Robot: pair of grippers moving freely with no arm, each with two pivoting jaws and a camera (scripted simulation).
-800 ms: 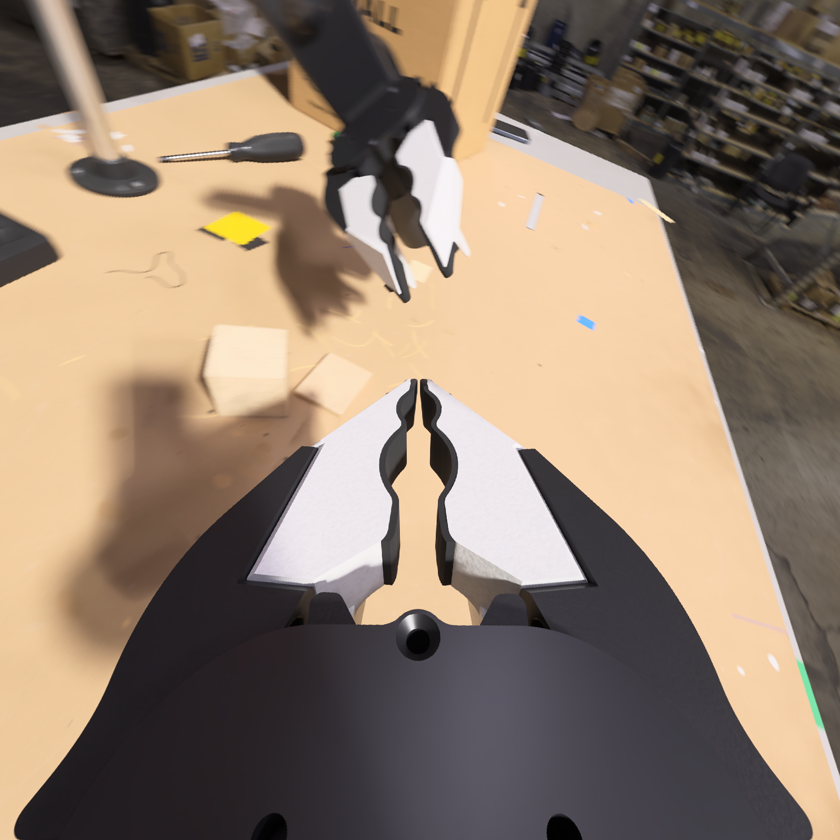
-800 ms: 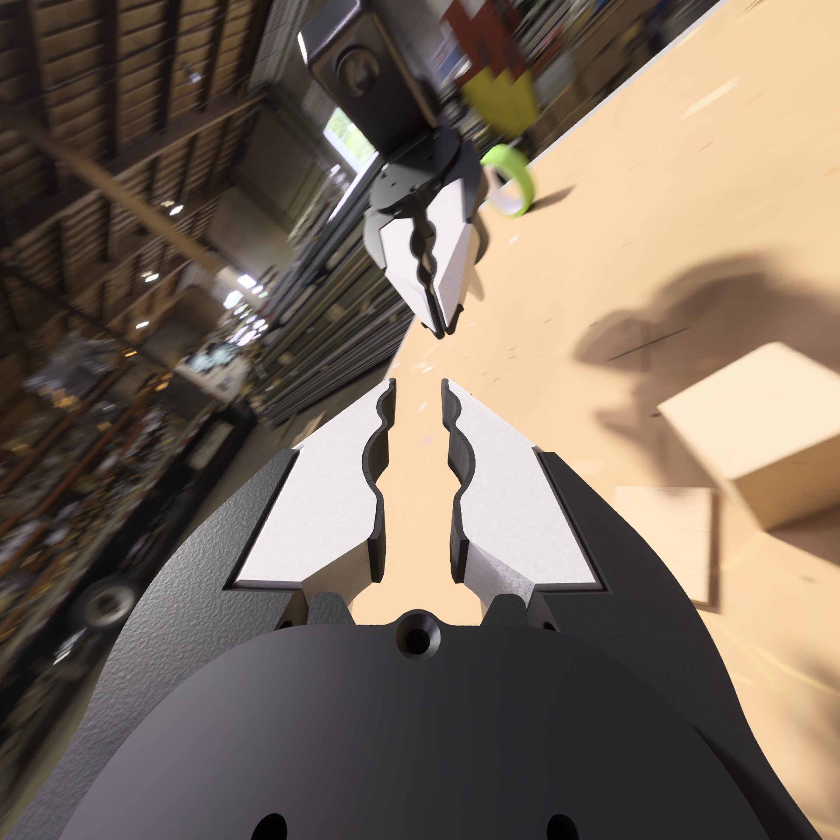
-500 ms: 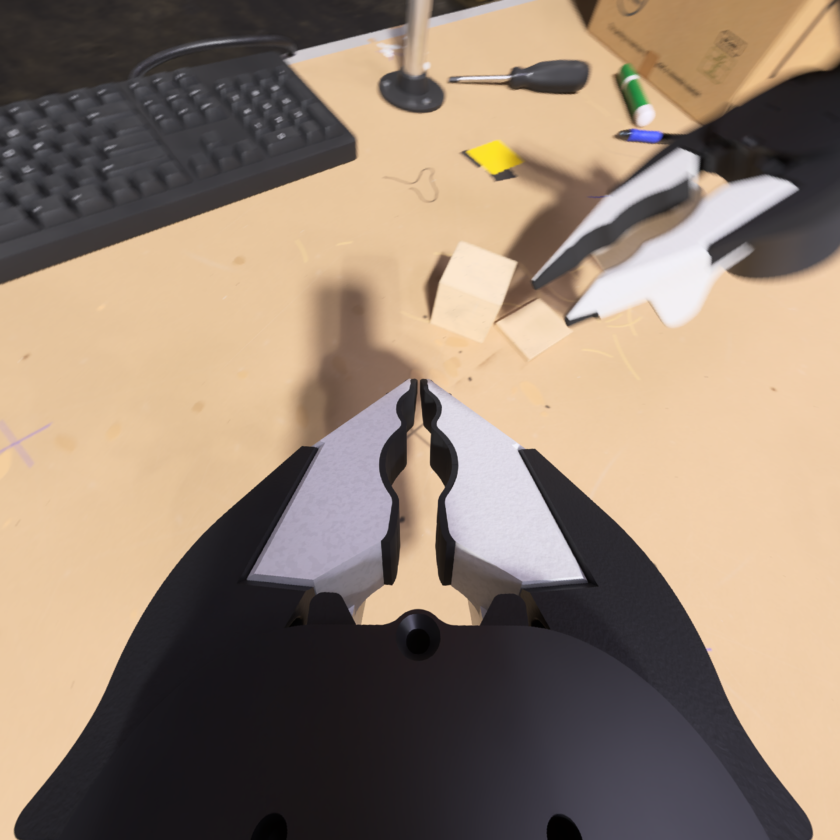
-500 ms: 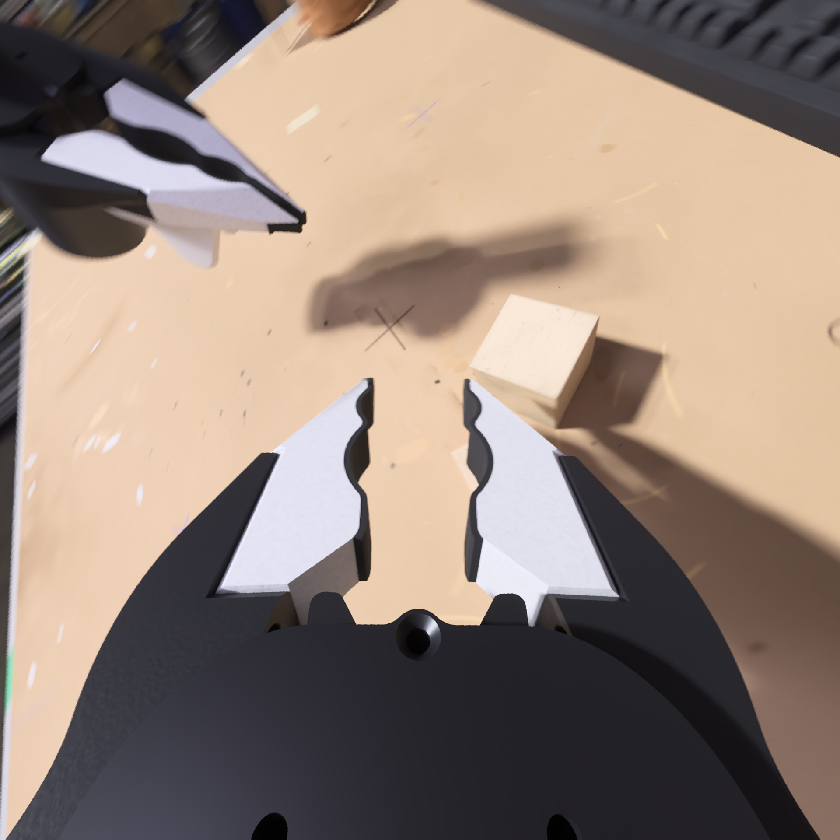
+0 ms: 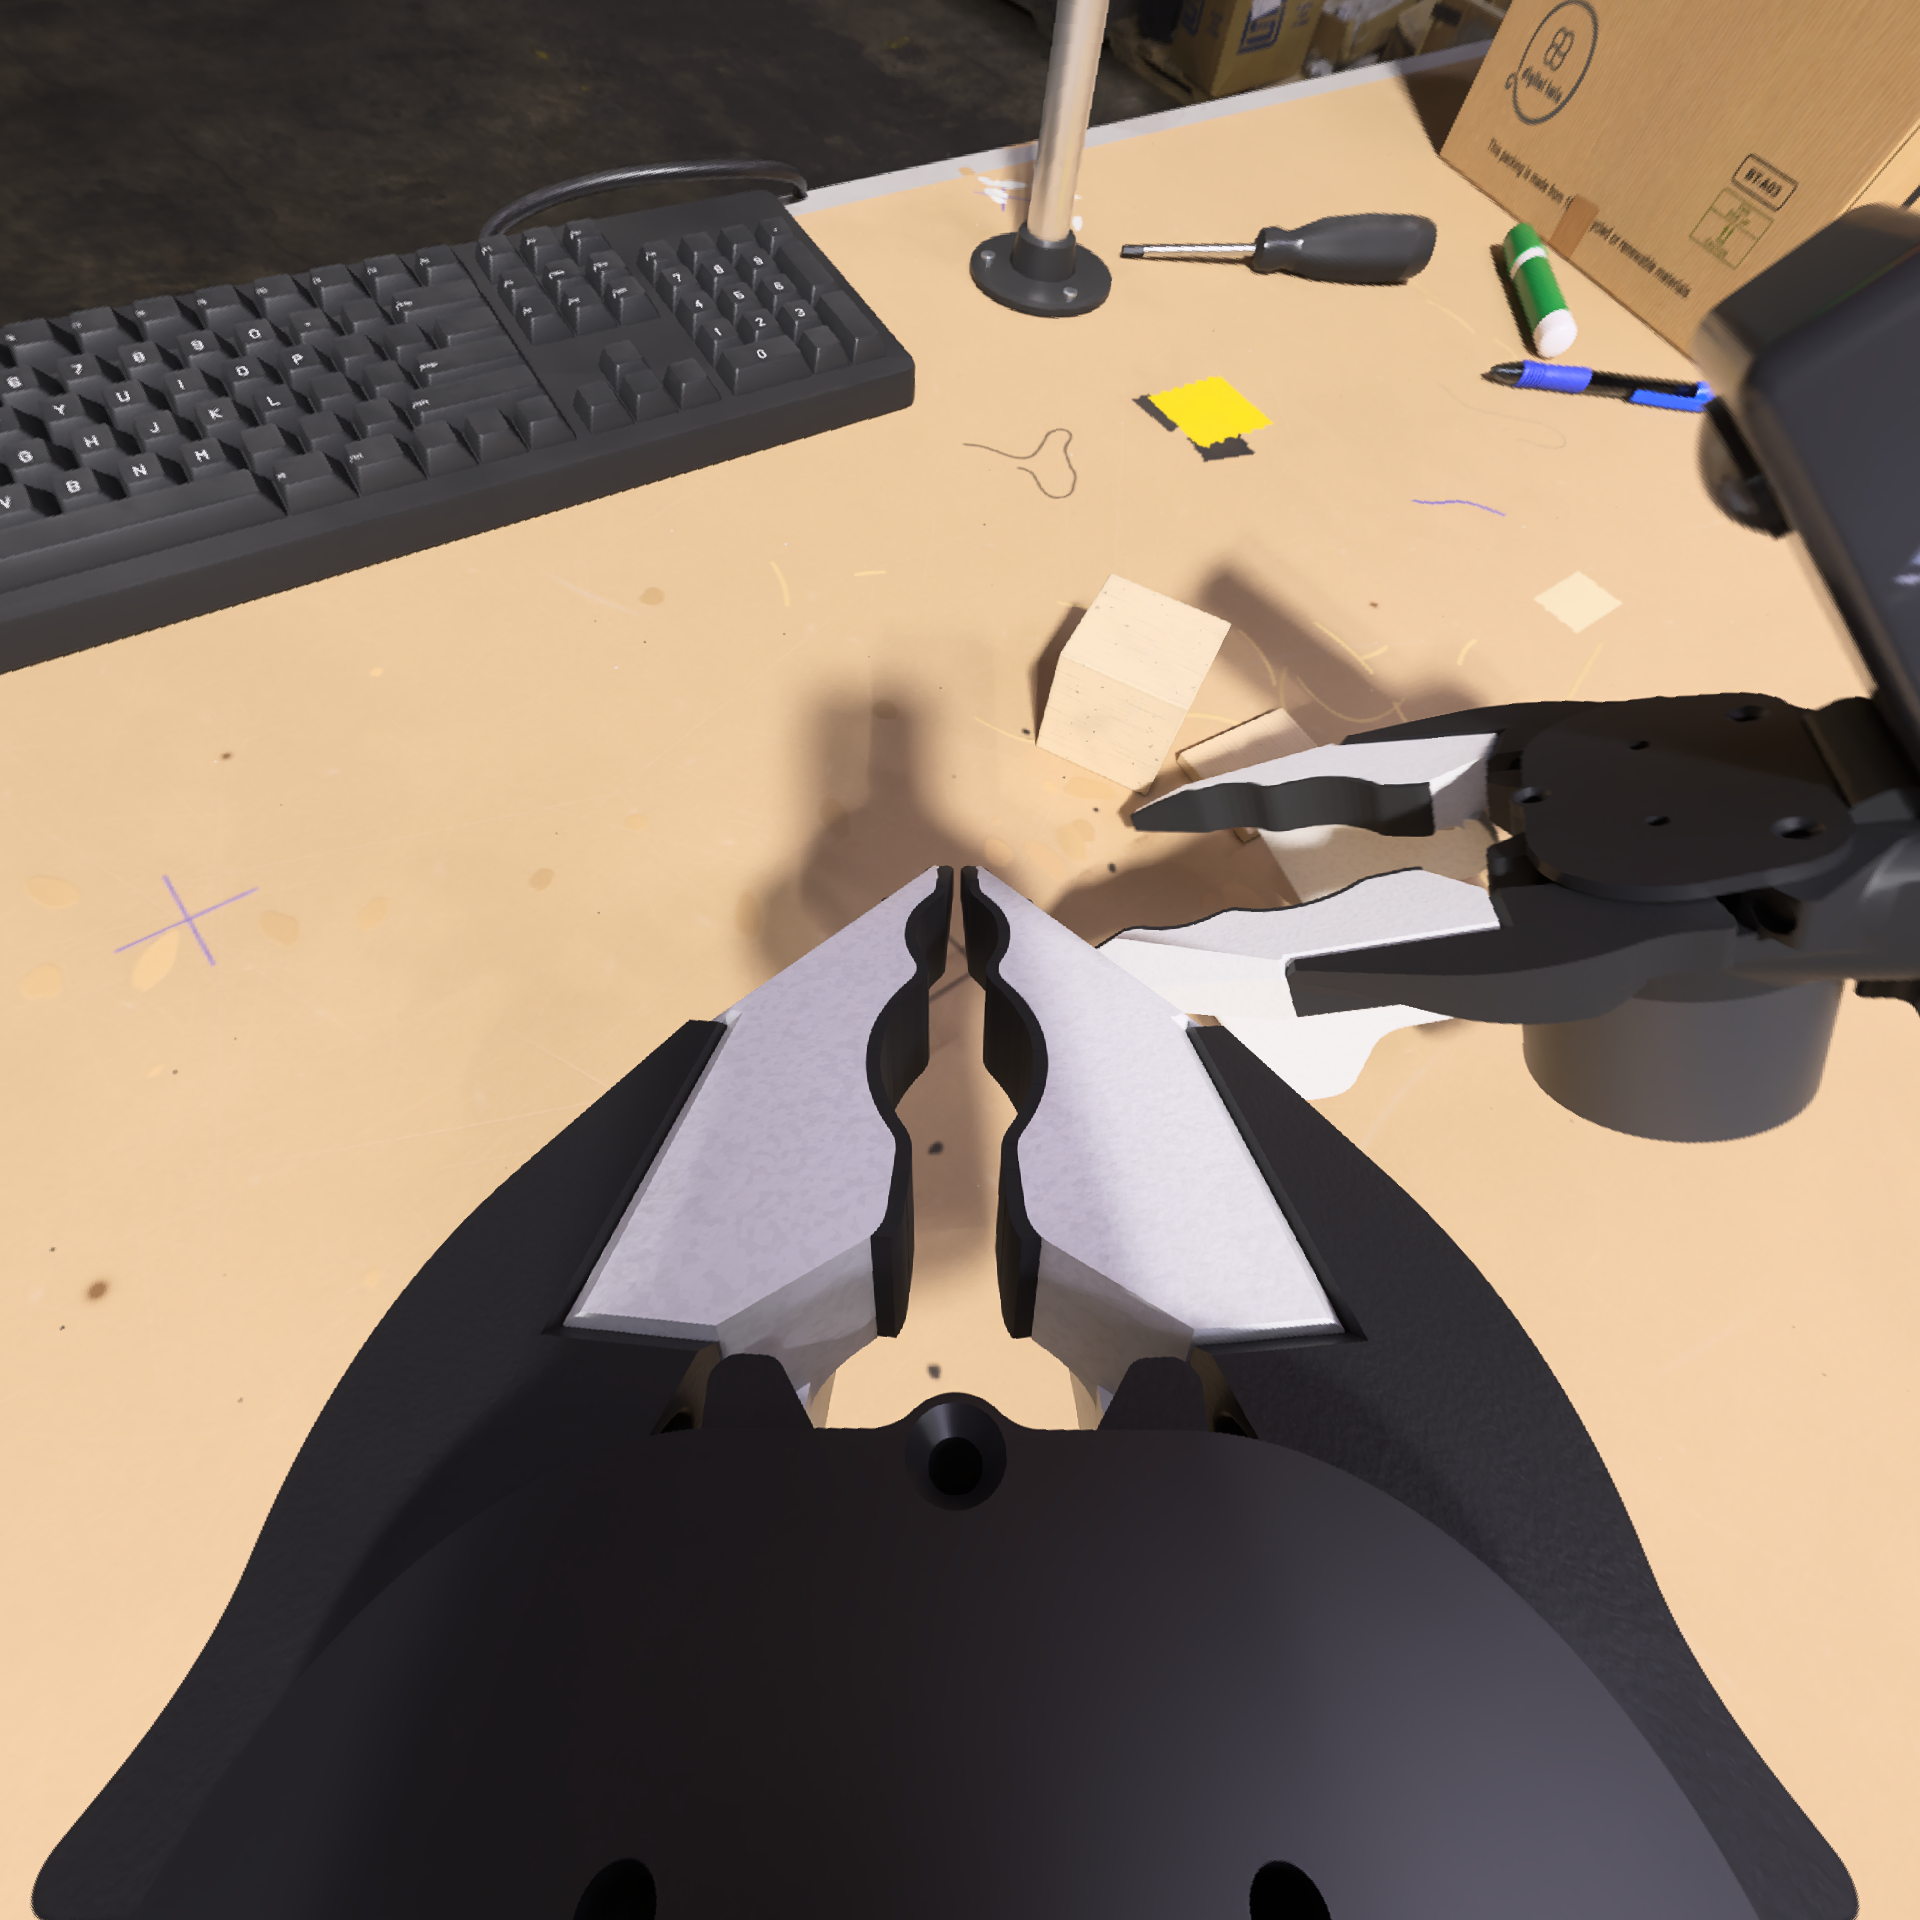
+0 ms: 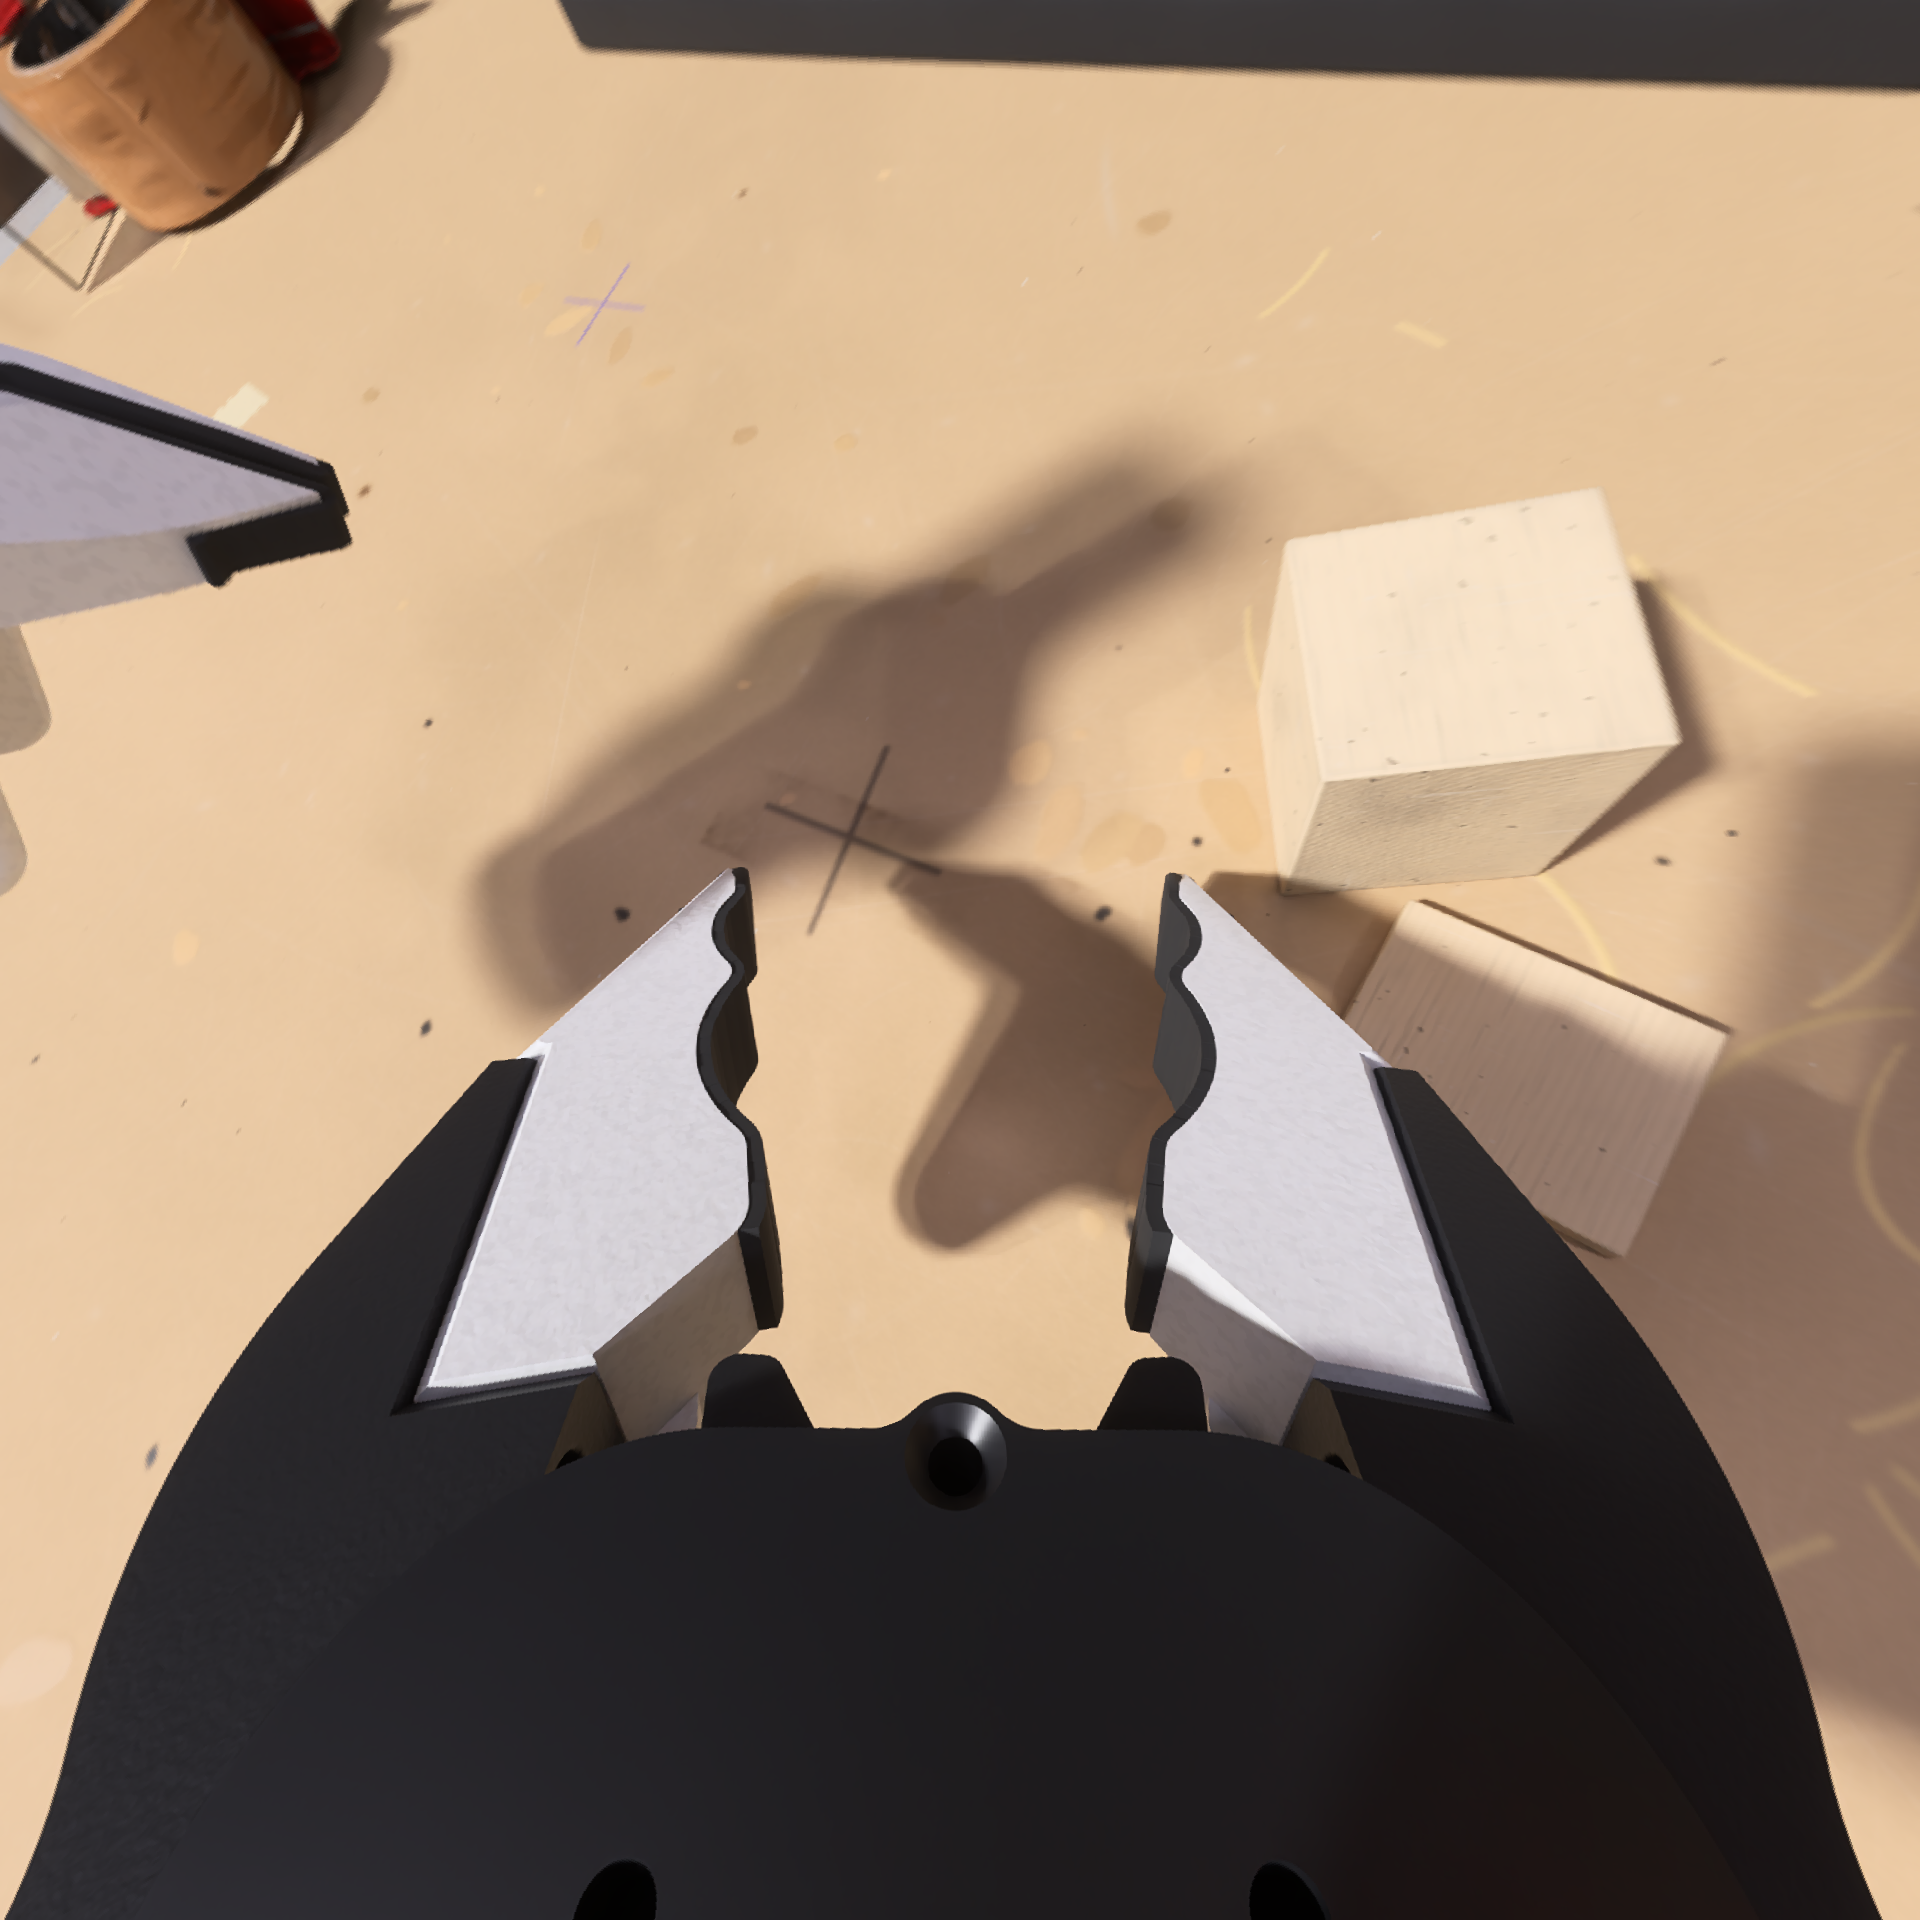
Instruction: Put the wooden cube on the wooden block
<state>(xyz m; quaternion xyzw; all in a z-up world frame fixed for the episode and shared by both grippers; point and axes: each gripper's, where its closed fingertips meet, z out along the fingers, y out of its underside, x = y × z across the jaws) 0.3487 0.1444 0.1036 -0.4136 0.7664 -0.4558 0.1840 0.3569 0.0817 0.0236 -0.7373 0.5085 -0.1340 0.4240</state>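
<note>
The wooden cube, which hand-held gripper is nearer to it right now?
Right. The right hand-held gripper is open, with the wooden cube just ahead and to its right. The left hand-held gripper, shut, sits farther back.

Wooden block (image 5: 1242,740) mostly hidden behind right gripper (image 5: 1122,883) fingers in left wrist view. Keyboard (image 5: 416,384) cut off at left edge; cardboard box (image 5: 1662,156) cut off at top and right.

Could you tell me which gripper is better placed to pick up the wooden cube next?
Right. The right gripper is open, low over the table, with the wooden cube just ahead to its right, beside the flat wooden block. The left gripper is shut and sits farther from the cube.
</note>
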